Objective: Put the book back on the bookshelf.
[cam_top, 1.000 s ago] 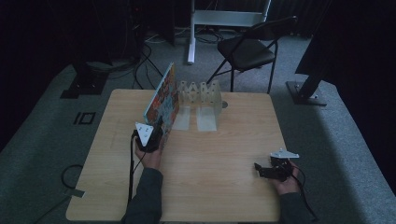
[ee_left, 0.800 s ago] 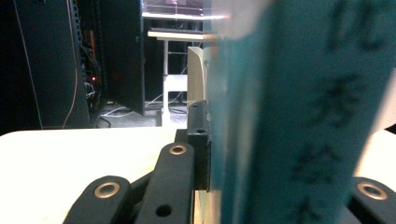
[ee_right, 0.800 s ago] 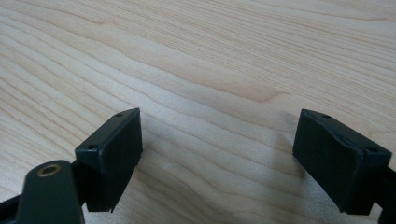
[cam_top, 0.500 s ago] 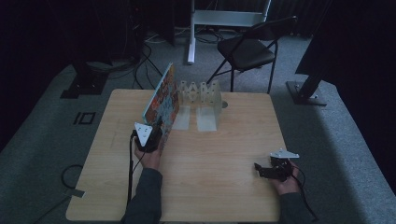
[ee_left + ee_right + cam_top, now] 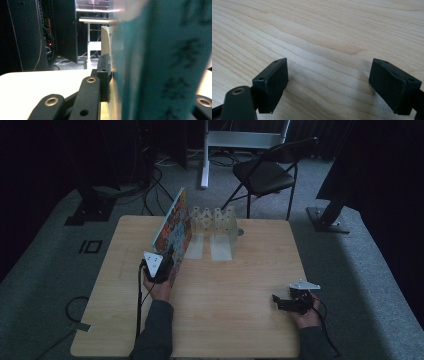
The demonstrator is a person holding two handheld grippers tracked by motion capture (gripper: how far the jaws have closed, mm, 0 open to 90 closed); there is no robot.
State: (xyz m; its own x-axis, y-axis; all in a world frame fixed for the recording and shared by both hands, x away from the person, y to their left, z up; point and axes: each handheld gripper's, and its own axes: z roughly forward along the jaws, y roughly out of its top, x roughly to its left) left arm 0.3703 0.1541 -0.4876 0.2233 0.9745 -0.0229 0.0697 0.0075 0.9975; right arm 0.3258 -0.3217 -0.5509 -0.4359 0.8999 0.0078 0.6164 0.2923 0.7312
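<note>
A book (image 5: pixel 172 226) with a bright patterned cover stands on edge, tilted, at the left of the wooden table (image 5: pixel 240 285). My left gripper (image 5: pixel 171 259) grips its near lower end. In the left gripper view the teal book (image 5: pixel 162 62) sits between the jaws, with the left pad (image 5: pixel 103 72) against it. These jaws have just been opening a little, and the book is still between them. My right gripper (image 5: pixel 279 302) rests at the table's front right, apart from the book. Its jaws (image 5: pixel 328 82) stand open over bare wood with nothing between them.
A white slotted rack (image 5: pixel 215 227) stands just right of the book at the table's back. Behind the table are a black folding chair (image 5: pixel 265 175), a white stand (image 5: pixel 205 155) and cables on grey carpet.
</note>
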